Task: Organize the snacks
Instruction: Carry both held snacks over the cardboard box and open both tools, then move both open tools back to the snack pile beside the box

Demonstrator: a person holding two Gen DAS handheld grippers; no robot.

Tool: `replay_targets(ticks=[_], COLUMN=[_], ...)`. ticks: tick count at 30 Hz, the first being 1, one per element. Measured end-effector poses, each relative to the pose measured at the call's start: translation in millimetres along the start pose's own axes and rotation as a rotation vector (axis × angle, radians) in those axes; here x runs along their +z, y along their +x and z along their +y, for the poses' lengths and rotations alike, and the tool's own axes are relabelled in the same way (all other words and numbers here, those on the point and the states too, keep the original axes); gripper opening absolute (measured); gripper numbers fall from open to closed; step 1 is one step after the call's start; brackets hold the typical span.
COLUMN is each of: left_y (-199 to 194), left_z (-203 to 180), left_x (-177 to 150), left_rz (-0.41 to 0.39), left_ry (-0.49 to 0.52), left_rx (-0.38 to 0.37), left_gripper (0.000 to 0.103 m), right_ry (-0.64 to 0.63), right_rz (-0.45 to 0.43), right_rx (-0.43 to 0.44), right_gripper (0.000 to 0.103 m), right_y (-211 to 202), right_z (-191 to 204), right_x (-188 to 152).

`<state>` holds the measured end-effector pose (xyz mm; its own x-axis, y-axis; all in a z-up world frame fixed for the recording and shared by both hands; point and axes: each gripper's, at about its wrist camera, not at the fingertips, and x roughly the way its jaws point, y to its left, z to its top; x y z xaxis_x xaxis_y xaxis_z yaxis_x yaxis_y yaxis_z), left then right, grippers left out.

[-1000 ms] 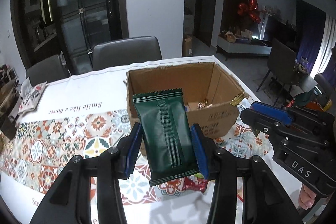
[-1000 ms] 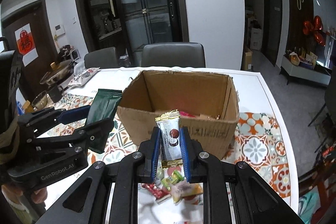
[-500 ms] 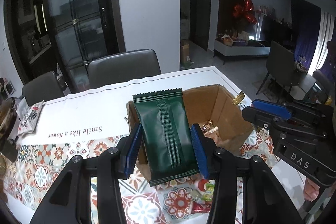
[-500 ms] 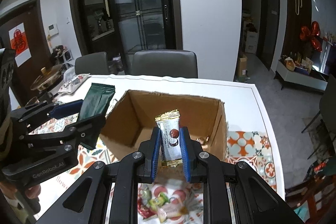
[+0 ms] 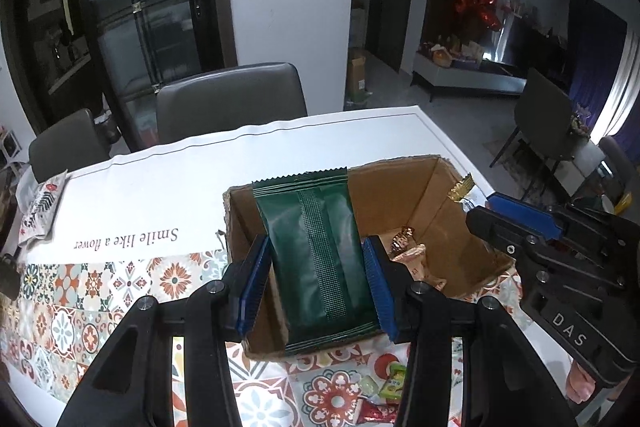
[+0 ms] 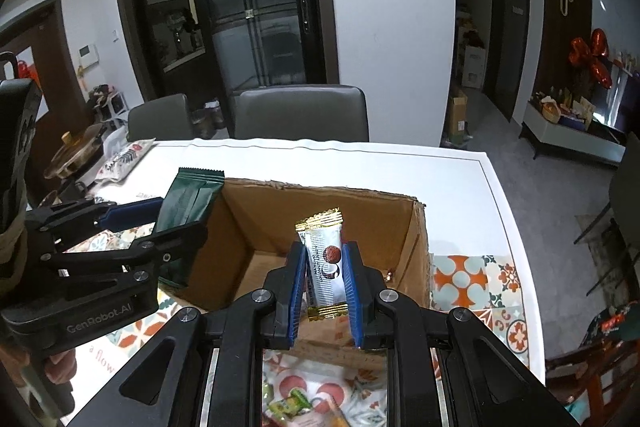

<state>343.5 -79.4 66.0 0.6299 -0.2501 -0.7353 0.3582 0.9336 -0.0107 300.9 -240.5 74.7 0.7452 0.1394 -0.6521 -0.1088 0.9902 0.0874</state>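
The left tongs clamp a dark green snack packet by its long edges, holding it upright over the near left part of the open cardboard box. The right tongs are closed on a slim white snack bar with gold ends, held upright above the inside of the same box. The box stands on the patterned surface, with a few loose wrapped sweets lying just in front of it.

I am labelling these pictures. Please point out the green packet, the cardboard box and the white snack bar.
green packet (image 5: pixel 316 259), left wrist view, its middle seam
cardboard box (image 6: pixel 256 223), right wrist view, inner wall
white snack bar (image 6: pixel 326 263), right wrist view, printed front
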Motion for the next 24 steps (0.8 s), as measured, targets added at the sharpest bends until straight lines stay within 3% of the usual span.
replay_targets(ticks=[3, 4, 5, 12, 15, 24], left_y=[-1.5, -4.0, -6.4, -30.4, -41.0, -63.5], left_z=[-2.3, -2.1, -2.4, -5.4, -8.6, -17.3], left_x=[0.4, -1.7, -4.0, -26.4, -38.6, -77.7], left_rz=[-0.021, -0.034, -0.036, -0.076, -0.096, -0.149], left_ry=[0.015, 0.014, 0.015, 0.003, 0.005, 0.022], left_rx=[0.053, 0.067, 0.073, 0.073, 0.063, 0.053], left_gripper=[0.065, 0.065, 0.065, 0.065, 0.065, 0.066], right_ry=[0.013, 0.018, 0.03, 0.034, 0.022, 0.042], right_rz=[0.002, 0.008, 0.011, 0.003, -0.018, -0.051], right_rx=[0.001, -0.009, -0.024, -0.033, -0.037, -0.028], right_gripper=[0.025, 0.037, 0.04, 0.04, 0.047, 0.053], right_y=[6.6, 8.4, 9.2, -4.7, -15.7, -40.4], right_z=[-6.8, -8.6, -11.7, -12.5, -8.7, 1.0], right_x=[1.1, 0.8, -1.1, -19.0, -28.9, -65.5])
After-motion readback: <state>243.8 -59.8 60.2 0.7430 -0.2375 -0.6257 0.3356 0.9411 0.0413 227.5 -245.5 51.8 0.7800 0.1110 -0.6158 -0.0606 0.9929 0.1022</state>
